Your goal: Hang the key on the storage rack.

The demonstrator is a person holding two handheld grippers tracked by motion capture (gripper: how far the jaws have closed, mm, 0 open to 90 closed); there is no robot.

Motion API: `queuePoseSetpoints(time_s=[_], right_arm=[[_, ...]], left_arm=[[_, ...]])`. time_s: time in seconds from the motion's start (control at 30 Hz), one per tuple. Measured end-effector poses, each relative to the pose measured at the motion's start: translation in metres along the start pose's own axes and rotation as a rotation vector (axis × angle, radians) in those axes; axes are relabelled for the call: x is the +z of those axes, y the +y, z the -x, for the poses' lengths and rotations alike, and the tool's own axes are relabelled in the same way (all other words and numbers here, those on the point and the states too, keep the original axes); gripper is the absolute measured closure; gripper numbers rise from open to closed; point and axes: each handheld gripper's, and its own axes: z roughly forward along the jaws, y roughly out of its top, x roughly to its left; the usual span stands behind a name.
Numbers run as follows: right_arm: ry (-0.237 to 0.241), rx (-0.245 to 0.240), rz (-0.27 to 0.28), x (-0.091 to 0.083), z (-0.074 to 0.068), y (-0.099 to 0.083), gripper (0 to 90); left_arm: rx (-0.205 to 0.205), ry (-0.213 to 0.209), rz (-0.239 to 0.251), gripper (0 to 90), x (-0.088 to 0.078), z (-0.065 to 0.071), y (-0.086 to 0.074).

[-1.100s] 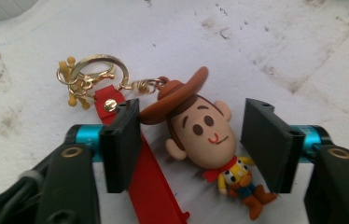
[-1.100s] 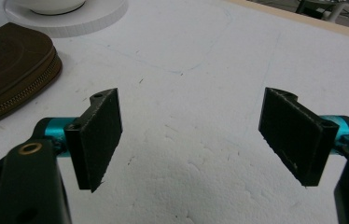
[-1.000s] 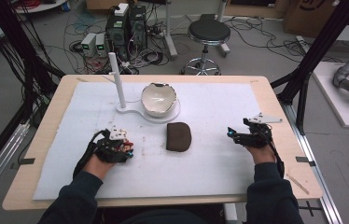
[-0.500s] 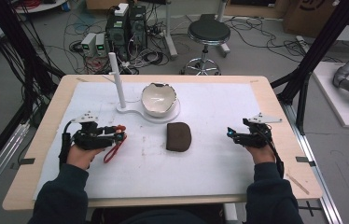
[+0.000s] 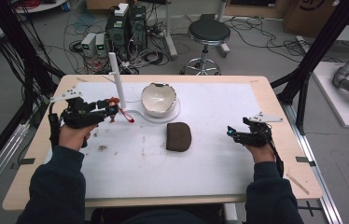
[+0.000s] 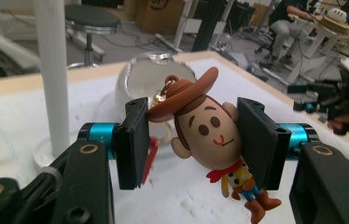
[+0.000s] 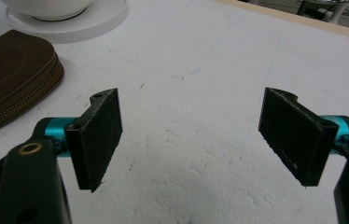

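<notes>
My left gripper (image 6: 195,140) is shut on a small cowboy figure keychain (image 6: 207,133) with a brown hat, a gold ring and a red strap. The figure's head is pinched between the two jaws and its legs hang below. In the high view the left gripper (image 5: 112,109) holds the cowboy figure (image 5: 113,102) above the mat, next to the white pole (image 5: 115,77), with the red strap (image 5: 127,117) dangling. My right gripper (image 7: 189,135) stands open over the bare white mat, with nothing between its jaws. In the high view the right gripper (image 5: 232,133) is at the table's right side.
A white bowl (image 5: 158,97) with a chipped rim sits on the pole's flat white base (image 5: 175,114). A brown zipped pouch (image 5: 178,136) lies in the middle of the mat; in the right gripper view the pouch (image 7: 9,79) lies to the left. The white mat (image 5: 210,177) covers most of the wooden table (image 5: 284,116).
The left gripper has risen and moved away from the person toward the pole, carrying the cowboy figure. The right gripper has not moved.
</notes>
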Motion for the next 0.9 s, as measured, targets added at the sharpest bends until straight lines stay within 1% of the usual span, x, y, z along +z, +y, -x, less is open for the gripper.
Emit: queuePoseSetpoints(time_s=[0.17, 0.3, 0.43, 0.57, 0.63, 0.77, 0.9], right_arm=[[0.0, -0.002, -0.001, 0.001, 0.0, 0.0, 21.8], [0.003, -0.005, -0.001, 0.001, 0.0, 0.0, 21.8], [0.003, -0.005, 0.001, 0.001, 0.0, 0.0, 21.8], [0.005, -0.004, 0.0, 0.001, -0.001, 0.0, 21.8], [0.006, -0.003, 0.002, 0.001, -0.001, 0.0, 21.8], [0.007, -0.002, 0.001, 0.001, -0.001, 0.0, 21.7], [0.009, -0.003, 0.0, 0.001, -0.001, 0.0, 21.8]], left_arm=[[-0.004, 0.012, 0.037, 46.0, 0.003, -0.006, 0.022], [-0.017, 0.008, 0.056, 46.0, 0.004, -0.012, 0.035], [-0.02, 0.006, 0.07, 46.0, 0.006, -0.016, 0.046], [-0.019, 0.016, 0.066, 46.0, 0.009, -0.019, 0.055], [-0.027, 0.014, 0.08, 46.0, 0.011, -0.02, 0.06], [-0.017, 0.02, 0.077, 46.0, 0.014, -0.022, 0.071], [-0.021, 0.033, 0.079, 46.0, 0.016, -0.025, 0.076]])
